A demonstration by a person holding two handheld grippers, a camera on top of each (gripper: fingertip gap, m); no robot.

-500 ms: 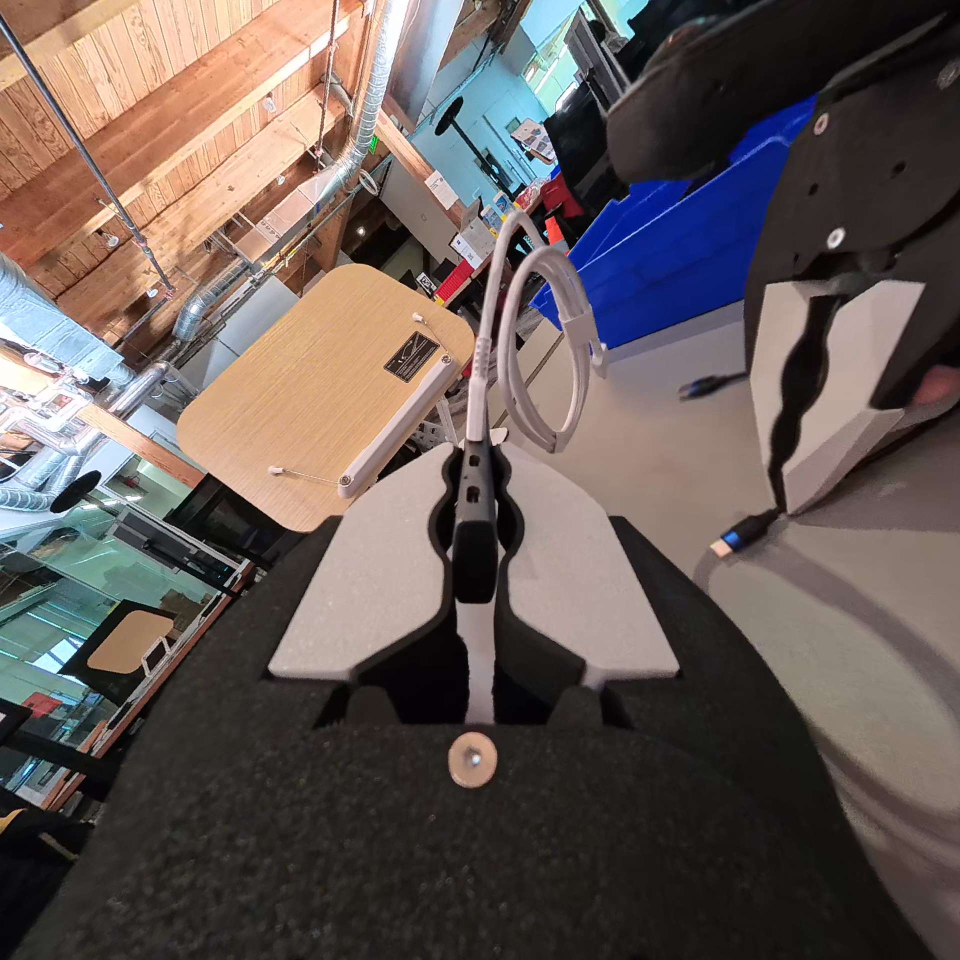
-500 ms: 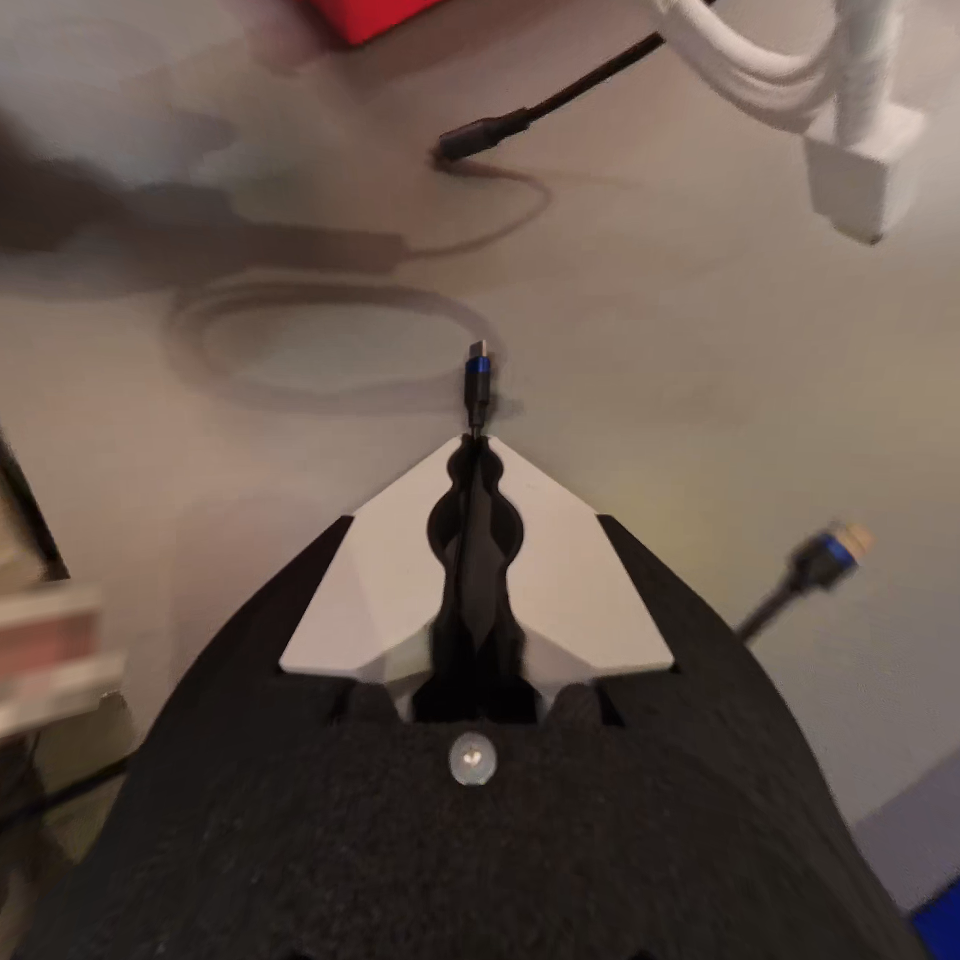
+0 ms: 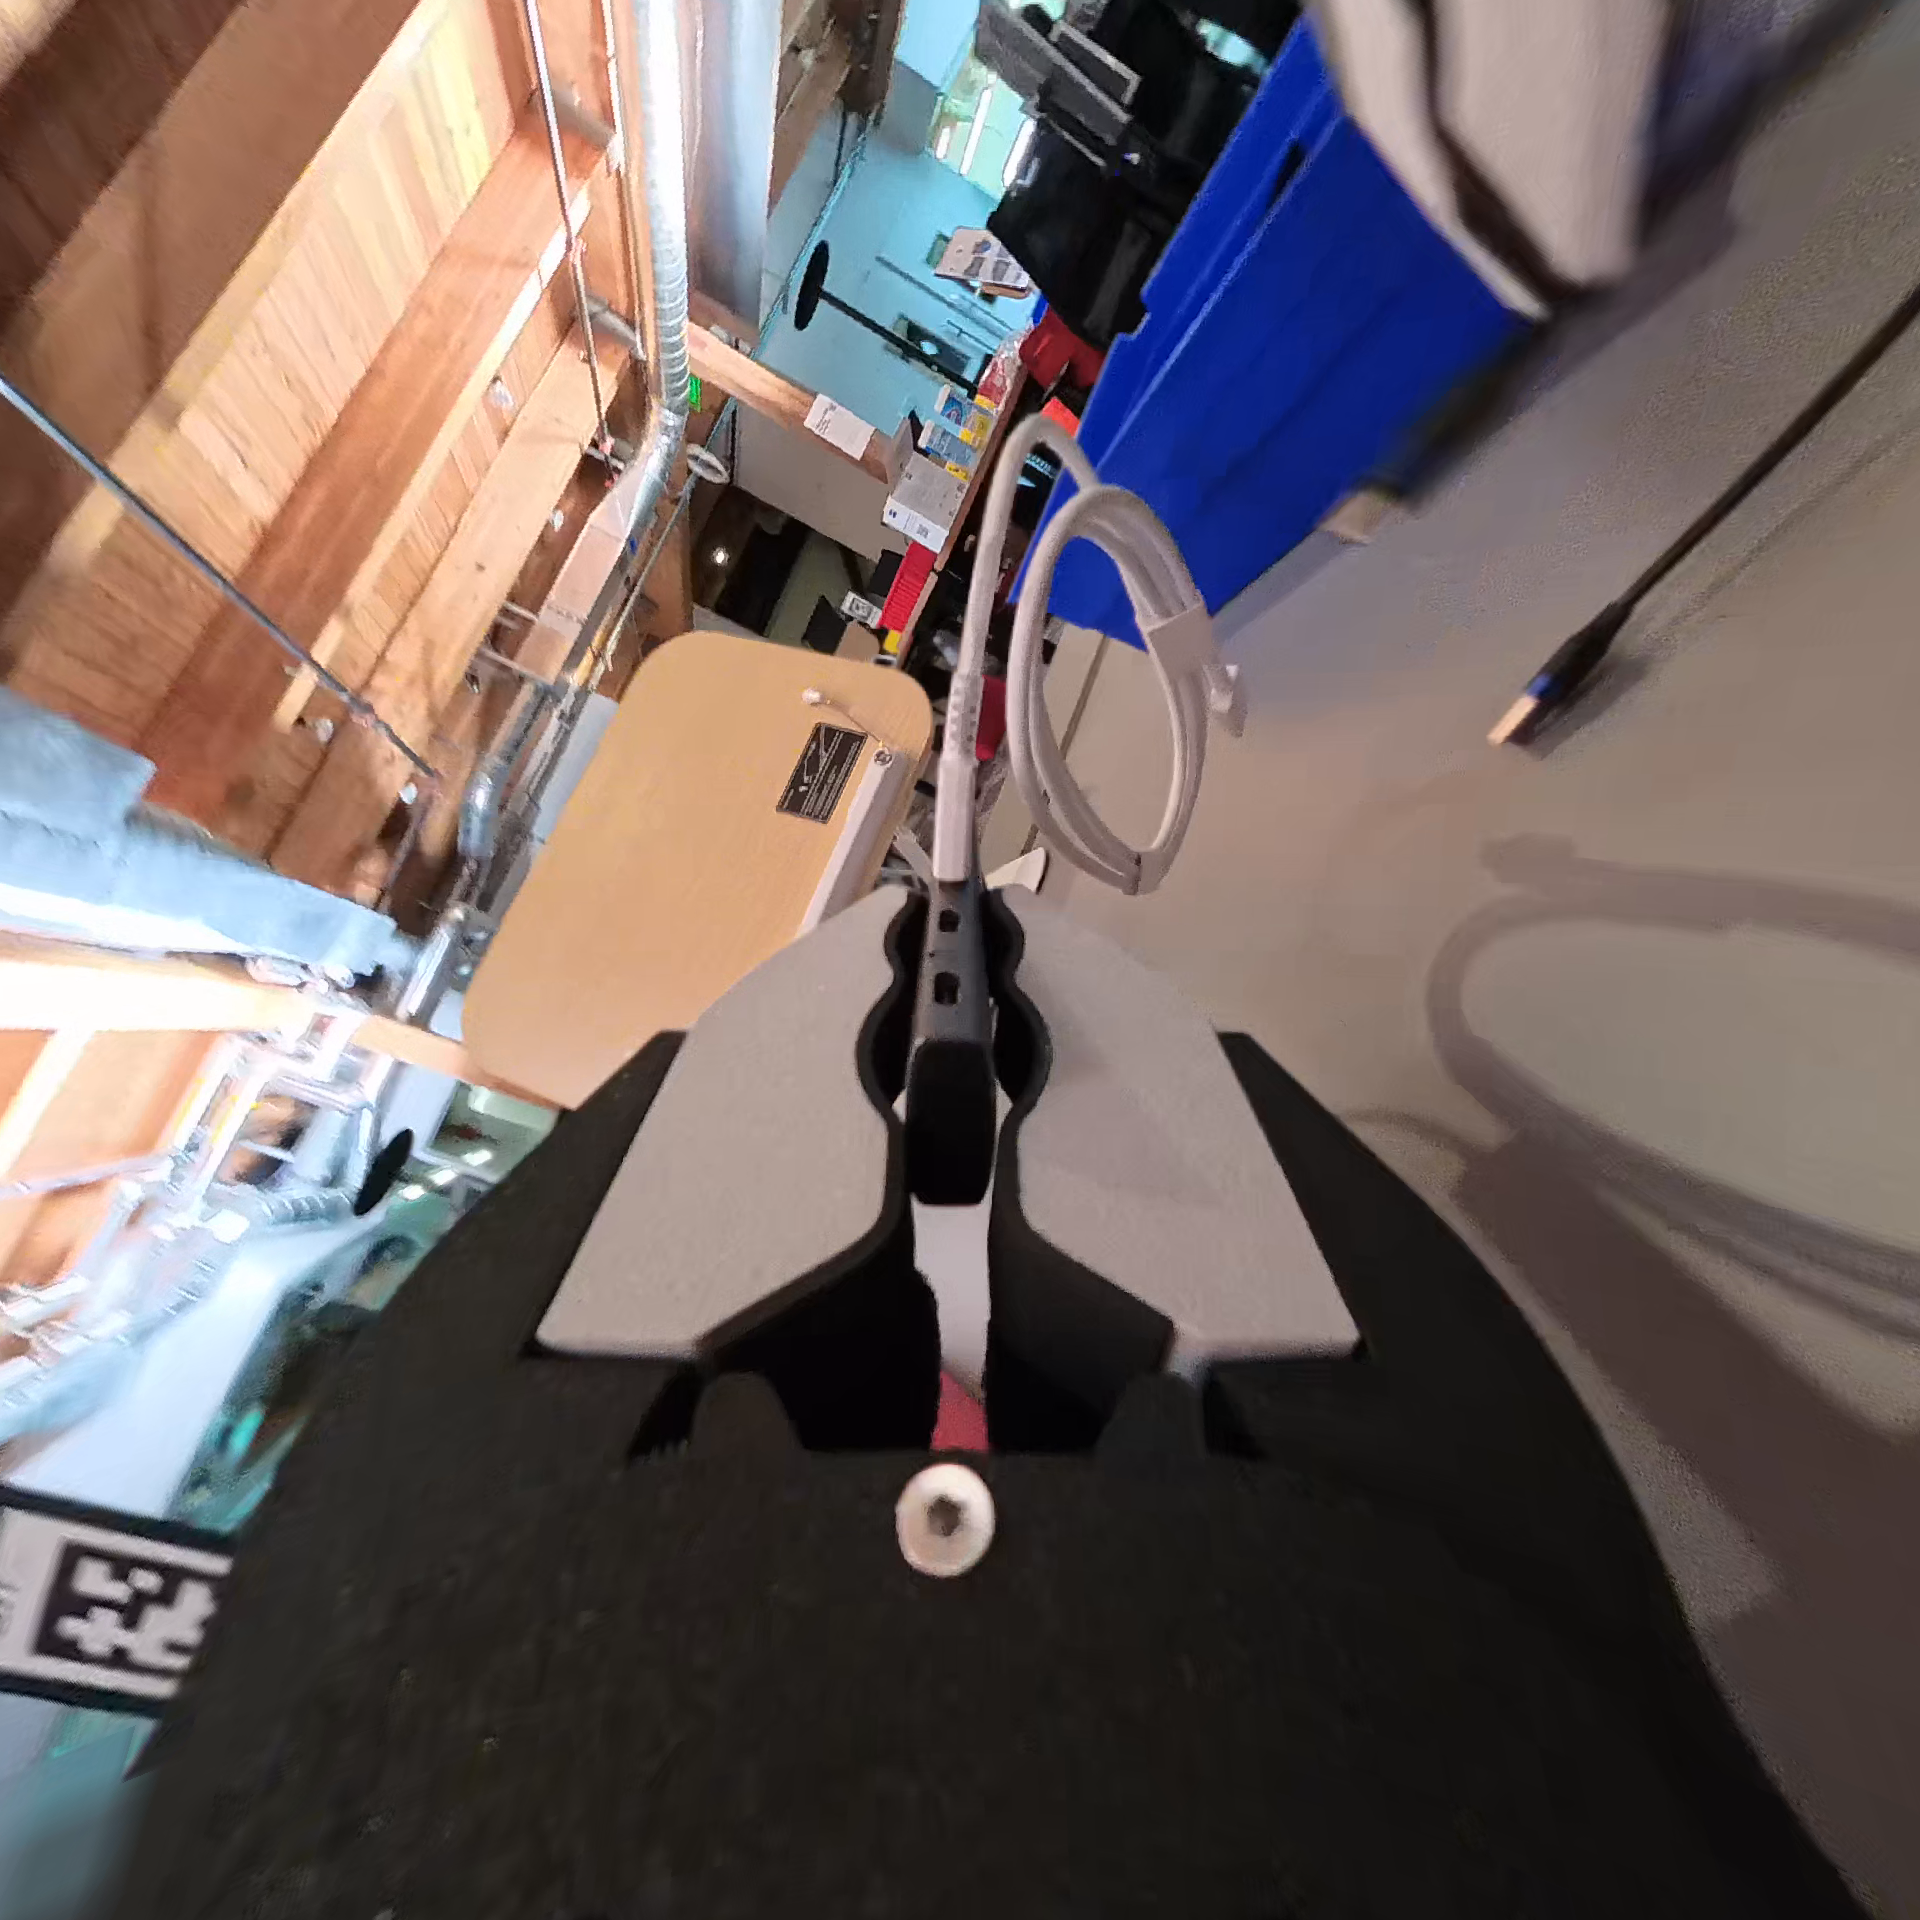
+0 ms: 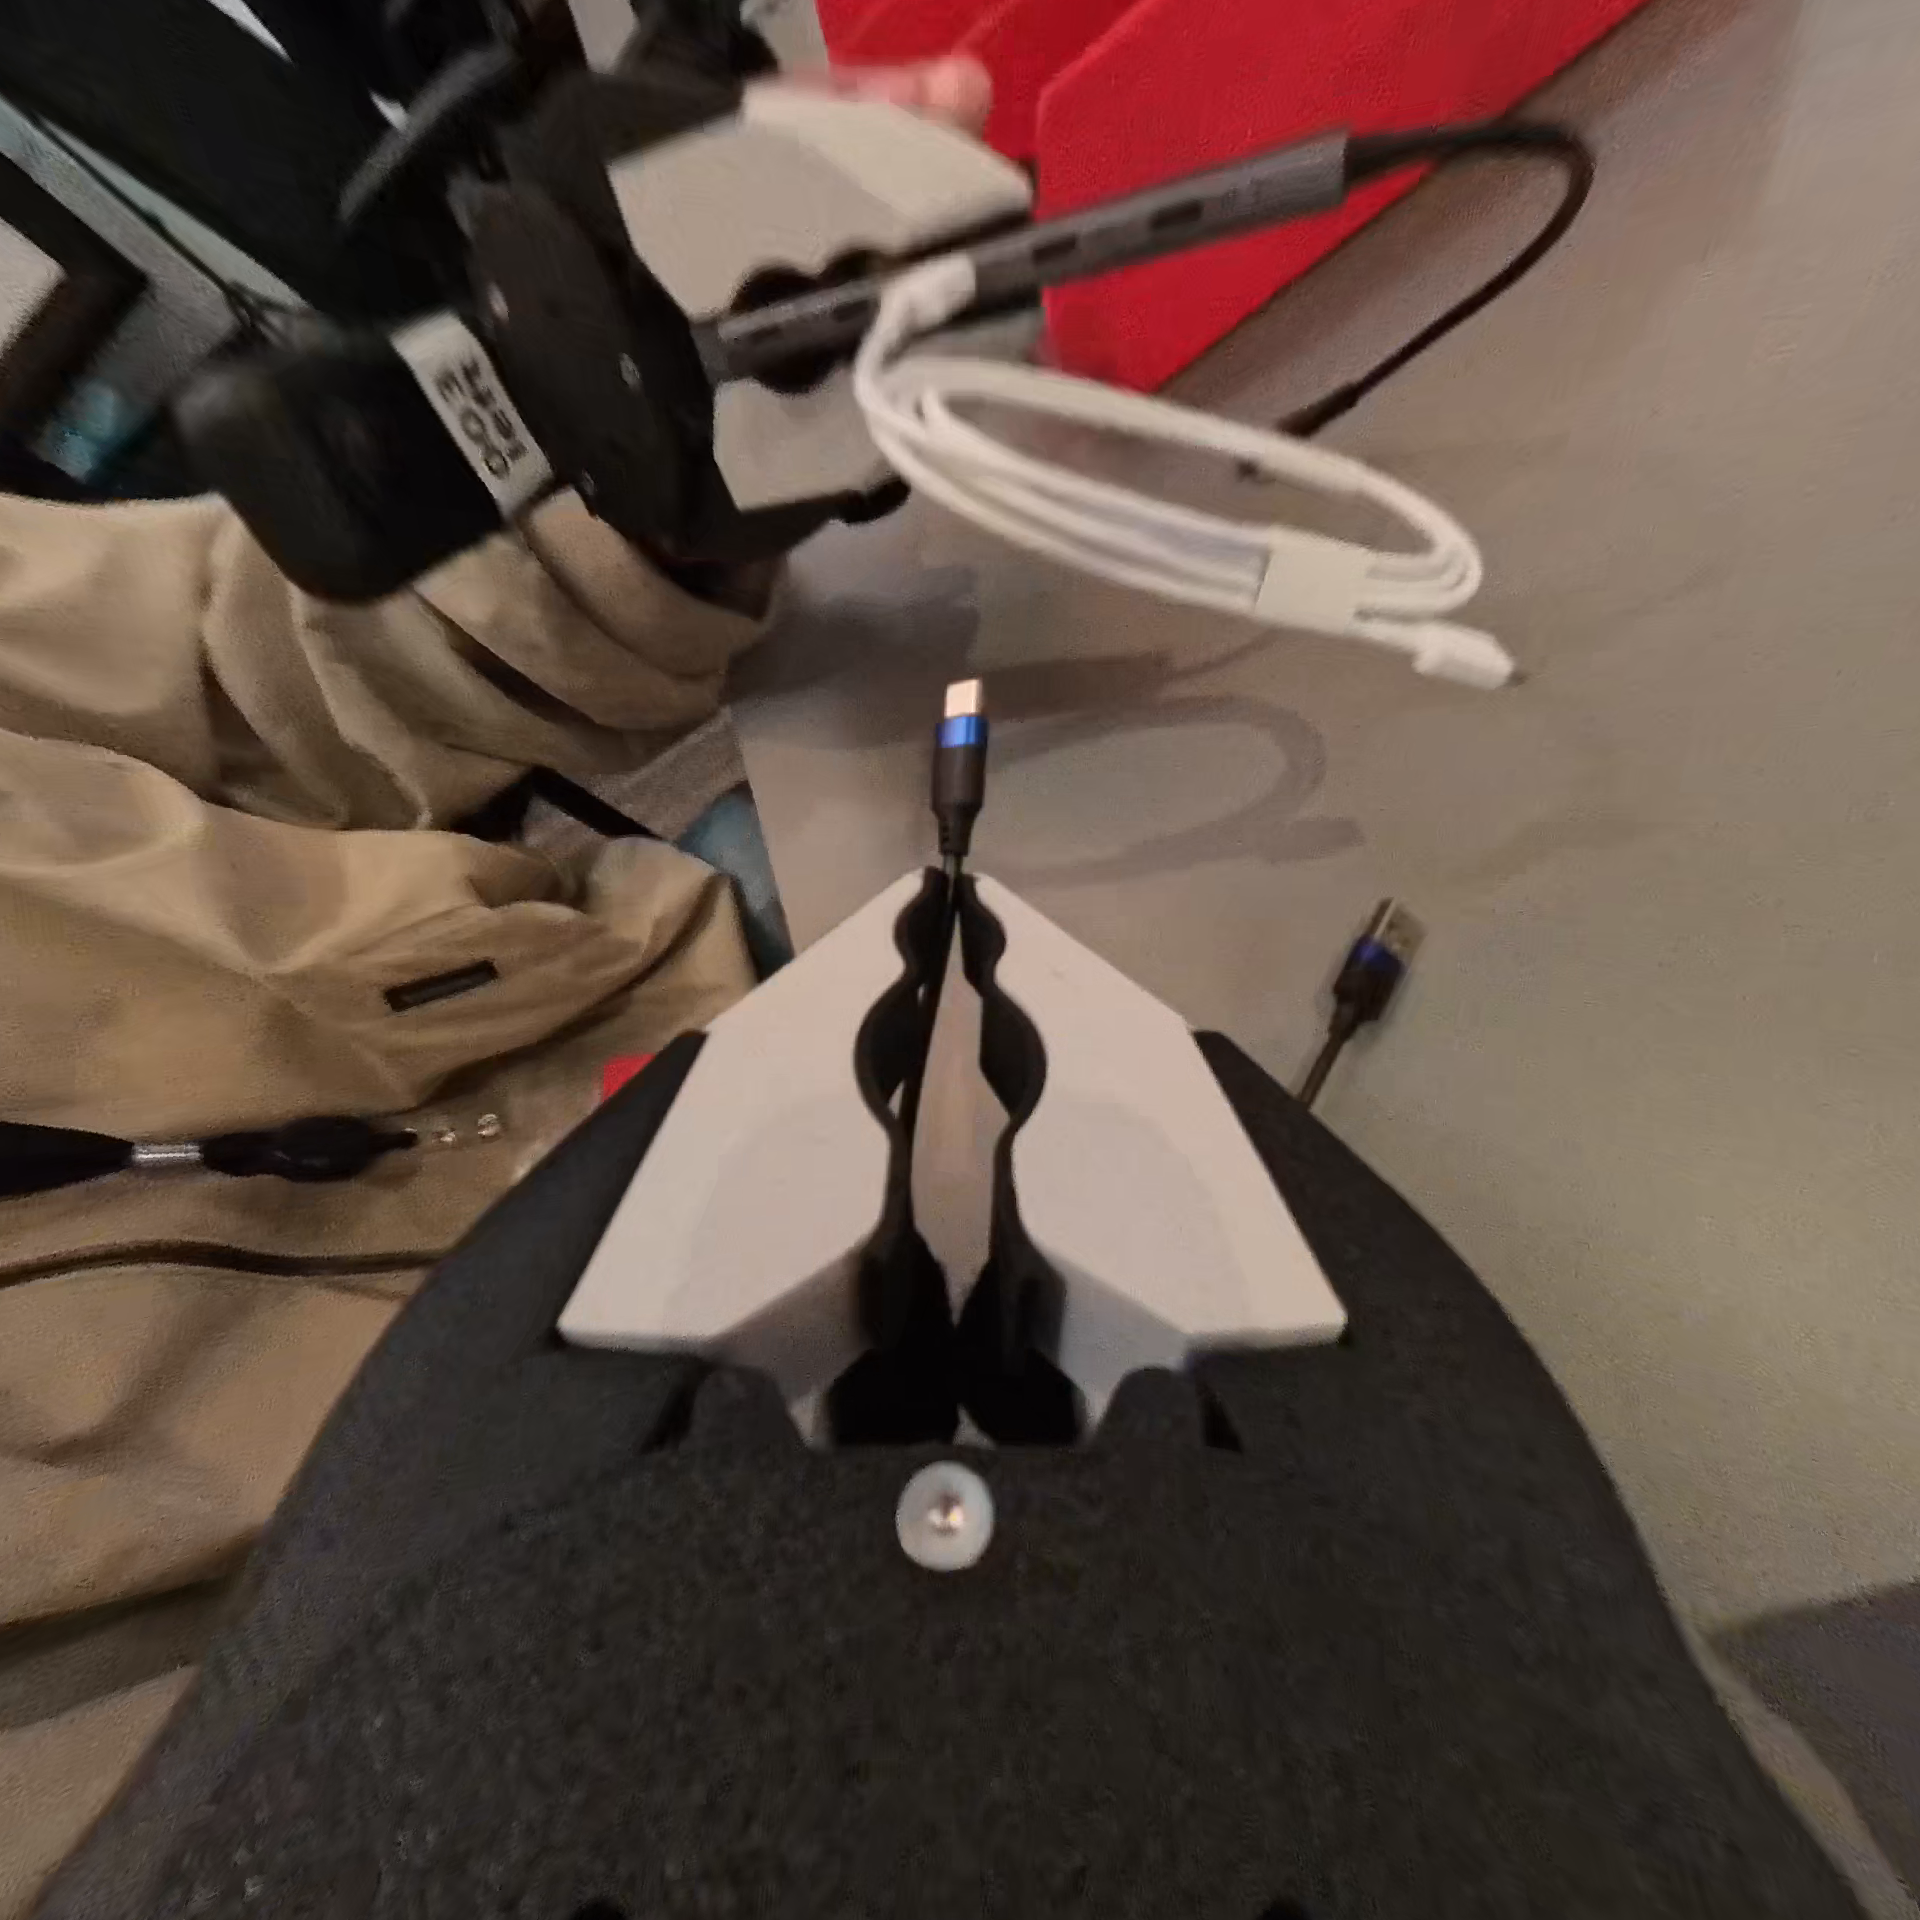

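— So, what does each gripper hold?
— Left gripper (image 3: 961, 914) clamps a grey hub (image 3: 951, 1039), white cable (image 3: 1101, 707) plugged in; right gripper (image 4: 948, 883) pinches a black cable (image 4: 958, 774).
— And the bins?
— Blue bin (image 3: 1247, 343): contents hidden.

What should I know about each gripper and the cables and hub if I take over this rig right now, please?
Left gripper: shut on the grey hub, held up off the grey table. A coiled white cable is plugged into the hub and hangs from it; the hub's own black lead loops down to the table by the red bin.
Right gripper: shut on the black cable just behind its blue-ringed small plug, which points toward the hub but is apart from it.
The black cable's other blue-ringed plug lies on the table.
Done: white cable in. Not plugged in: the black cable.
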